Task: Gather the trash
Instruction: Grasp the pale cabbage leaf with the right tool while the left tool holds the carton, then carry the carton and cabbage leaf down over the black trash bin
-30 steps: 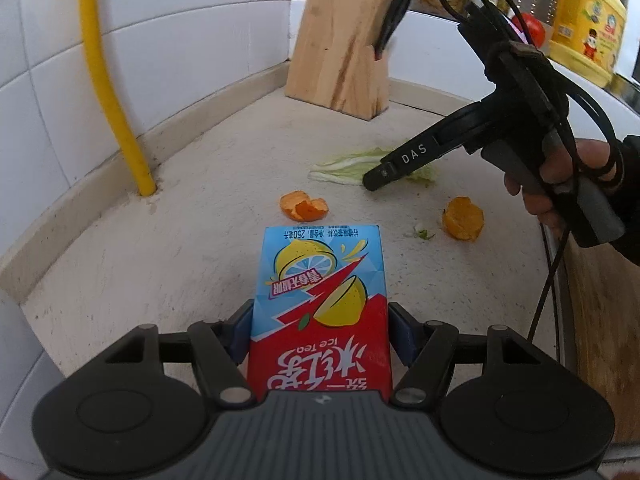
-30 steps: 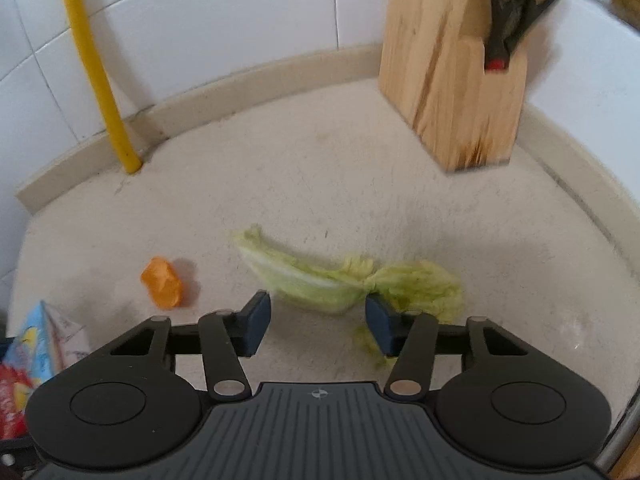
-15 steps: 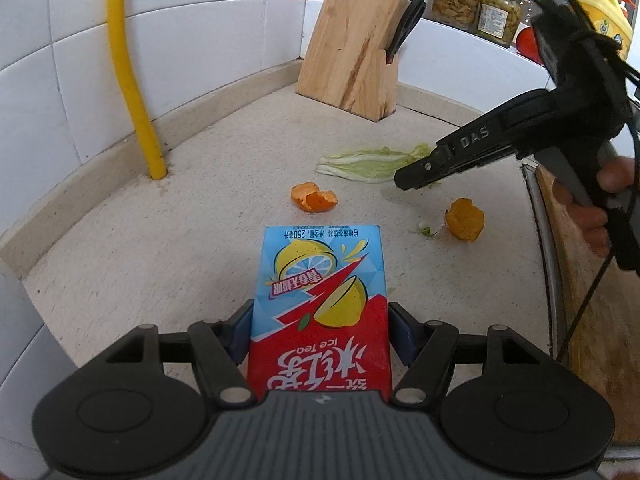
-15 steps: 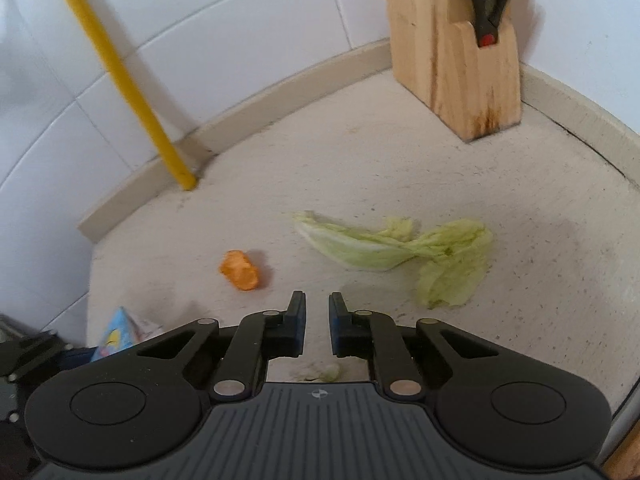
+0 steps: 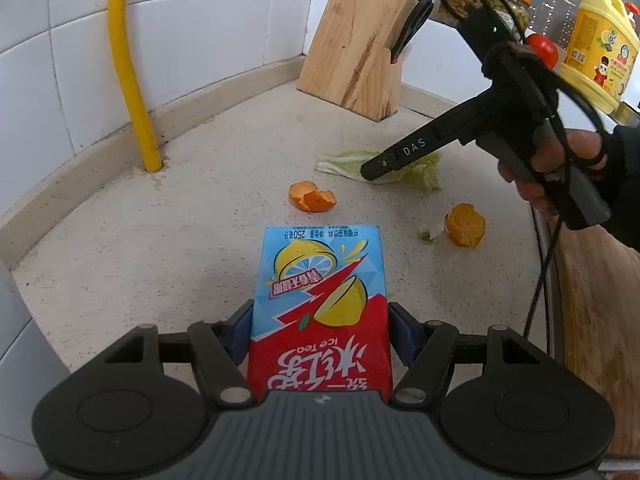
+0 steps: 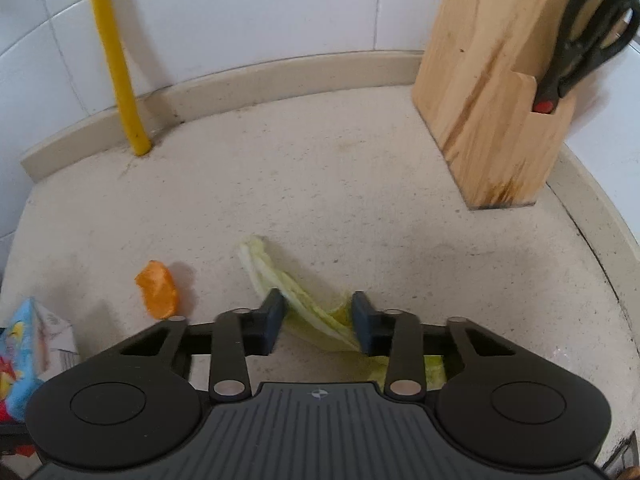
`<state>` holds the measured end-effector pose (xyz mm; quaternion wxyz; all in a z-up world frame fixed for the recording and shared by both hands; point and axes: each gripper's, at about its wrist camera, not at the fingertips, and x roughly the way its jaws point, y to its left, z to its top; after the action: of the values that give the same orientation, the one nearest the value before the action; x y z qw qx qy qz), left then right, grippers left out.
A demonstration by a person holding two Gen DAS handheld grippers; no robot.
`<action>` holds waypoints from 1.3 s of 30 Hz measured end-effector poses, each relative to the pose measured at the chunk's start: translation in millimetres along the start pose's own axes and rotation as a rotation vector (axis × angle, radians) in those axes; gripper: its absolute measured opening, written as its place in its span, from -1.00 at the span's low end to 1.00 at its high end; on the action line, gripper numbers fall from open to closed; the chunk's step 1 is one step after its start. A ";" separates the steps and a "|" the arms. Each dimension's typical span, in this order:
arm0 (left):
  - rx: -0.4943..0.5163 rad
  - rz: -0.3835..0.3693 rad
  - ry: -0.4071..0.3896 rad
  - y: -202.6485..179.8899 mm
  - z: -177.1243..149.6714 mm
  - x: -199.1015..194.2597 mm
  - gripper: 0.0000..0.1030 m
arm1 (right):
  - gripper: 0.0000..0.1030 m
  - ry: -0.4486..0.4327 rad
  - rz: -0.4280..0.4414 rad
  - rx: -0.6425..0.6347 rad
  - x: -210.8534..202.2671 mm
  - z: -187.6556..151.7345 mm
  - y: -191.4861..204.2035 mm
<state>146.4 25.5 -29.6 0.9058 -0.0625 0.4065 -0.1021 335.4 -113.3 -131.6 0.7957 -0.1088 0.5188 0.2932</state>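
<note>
Trash on the speckled beige stone worktop [image 5: 120, 240] counts out, in the left wrist view, as one red-and-blue ice tea carton [image 5: 318, 304], two pieces of orange peel and one pale green cabbage leaf [image 5: 424, 168]. That carton sits pinched between the two blue pads of the left tongs [image 5: 320, 330], its printed face up and its far end pointing toward the peels. One curled orange peel [image 5: 312, 196] lies just beyond the carton; a second, rounder orange peel [image 5: 466, 226] lies to the right near a wooden cutting board [image 5: 592, 300], with a tiny green scrap beside it. Over the leaf hang the right tongs [image 5: 370, 168], held in a gloved hand [image 5: 560, 168]; from this side their gap cannot be judged. Behind stand one slanted wooden knife block [image 5: 360, 48], one yellow pipe [image 5: 128, 72] against the white tiles, and one yellow detergent jug [image 5: 600, 40]. From the right wrist view, the right tongs [image 6: 318, 318] are spread, their two blue pads standing on either side of the cabbage leaf [image 6: 276, 276], which runs diagonally between them. One orange peel [image 6: 158, 290] lies to the left, and the carton [image 6: 24, 356] shows at the left edge; the knife block [image 6: 500, 92] and pipe [image 6: 116, 64] stand behind.
</note>
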 end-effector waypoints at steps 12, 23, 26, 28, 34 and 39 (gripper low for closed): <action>-0.024 -0.039 0.014 6.5 -3.1 0.1 0.20 | -0.73 0.089 0.163 0.163 -23.6 -35.5 15.0; -0.013 -0.037 0.005 4.4 -11.4 -5.9 0.20 | -0.73 0.141 0.370 0.385 -31.7 -67.0 32.7; -0.012 -0.023 0.002 5.8 -17.5 -13.1 0.20 | -0.73 0.143 0.389 0.402 -33.2 -76.1 47.9; -0.026 -0.020 -0.003 8.9 -21.8 -19.6 0.20 | -0.73 0.141 0.409 0.437 -36.7 -81.9 51.5; -0.040 -0.034 -0.011 14.0 -35.8 -37.0 0.20 | -0.73 0.121 0.509 0.514 -60.0 -106.9 71.6; -0.041 -0.037 -0.014 18.5 -45.1 -47.6 0.20 | -0.73 0.104 0.544 0.582 -69.5 -125.6 82.5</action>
<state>84.2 53.3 -28.6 0.9050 -0.0893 0.4011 -0.1100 171.8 -131.4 -114.0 0.6592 0.2477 0.6298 0.3279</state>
